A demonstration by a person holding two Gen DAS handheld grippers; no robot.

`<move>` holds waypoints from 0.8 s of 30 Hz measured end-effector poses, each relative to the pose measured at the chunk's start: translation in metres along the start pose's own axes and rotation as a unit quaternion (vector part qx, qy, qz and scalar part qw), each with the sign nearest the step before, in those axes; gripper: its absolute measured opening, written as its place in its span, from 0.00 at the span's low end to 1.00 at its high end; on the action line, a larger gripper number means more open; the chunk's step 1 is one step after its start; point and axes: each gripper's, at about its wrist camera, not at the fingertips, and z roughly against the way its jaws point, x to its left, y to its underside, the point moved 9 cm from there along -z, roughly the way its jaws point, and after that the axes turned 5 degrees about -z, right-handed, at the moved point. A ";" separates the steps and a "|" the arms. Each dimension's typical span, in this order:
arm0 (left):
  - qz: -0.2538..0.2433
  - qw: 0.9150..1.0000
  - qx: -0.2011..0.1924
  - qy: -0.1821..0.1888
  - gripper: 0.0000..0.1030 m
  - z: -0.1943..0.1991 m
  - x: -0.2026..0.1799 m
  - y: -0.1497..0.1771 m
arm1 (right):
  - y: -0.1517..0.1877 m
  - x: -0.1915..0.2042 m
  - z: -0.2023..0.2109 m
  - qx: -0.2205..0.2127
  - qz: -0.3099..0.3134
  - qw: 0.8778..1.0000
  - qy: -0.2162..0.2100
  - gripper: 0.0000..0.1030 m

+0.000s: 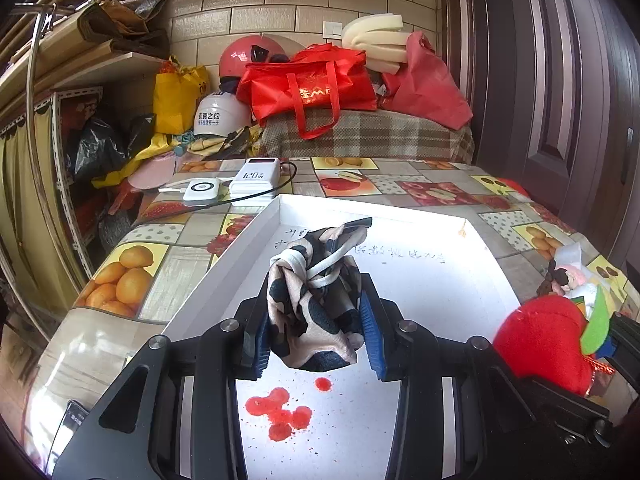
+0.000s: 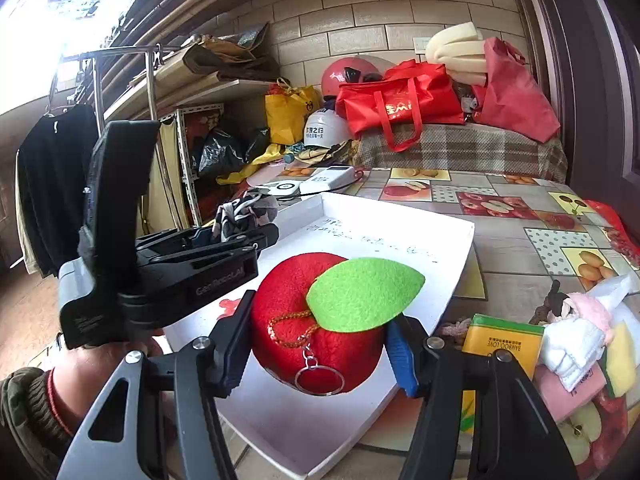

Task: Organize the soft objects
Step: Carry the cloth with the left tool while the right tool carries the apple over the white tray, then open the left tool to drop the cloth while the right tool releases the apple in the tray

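We cannot read the faint handwriting on the floor of the white tray, and the tray's near corner is cut off behind the gripper bodies. The small doll just right of the tray is half buried in a pile of soft bits, so we cannot make out its shape fully.

The tray is shallow, stiff and matt, with red blotches on its floor near its front edge. Above its middle our left gripper has its blue ribbed pads pressed tight on a knotted scarf, a thin, silky cloth in cream with dark blue patches, bunched into a lump with a loose tail lying toward the tray's far wall.

Over the tray's right side our right gripper holds a plush apple between half-spread pads: round, fuzzy red pile, a flat green felt leaf, a beaded red cord and a metal key ring hanging at its front. It sits clear above the tray floor, to the right of the scarf.
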 end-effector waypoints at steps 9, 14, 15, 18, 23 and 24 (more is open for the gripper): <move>0.007 1.000 0.027 0.000 0.37 -0.012 0.005 0.002 | -0.011 -0.012 -0.030 0.012 -0.013 0.999 0.036 0.58; 0.020 0.999 0.018 -0.043 0.52 -0.006 0.017 0.002 | -0.006 -0.021 -0.039 0.041 -0.033 0.998 0.046 0.69; 0.025 0.998 0.014 -0.053 0.65 -0.004 0.020 0.002 | -0.006 -0.022 -0.039 0.041 -0.034 0.998 0.046 0.78; 0.045 0.997 0.003 -0.068 0.99 0.003 0.031 0.002 | -0.007 -0.020 -0.036 0.035 -0.029 0.998 0.048 0.79; 0.069 0.994 -0.005 -0.081 1.00 0.008 0.043 0.004 | -0.011 -0.015 -0.032 0.023 -0.015 0.998 0.052 0.79; 0.071 0.994 -0.006 -0.081 1.00 0.009 0.044 0.004 | -0.011 -0.015 -0.032 0.022 -0.014 0.998 0.052 0.80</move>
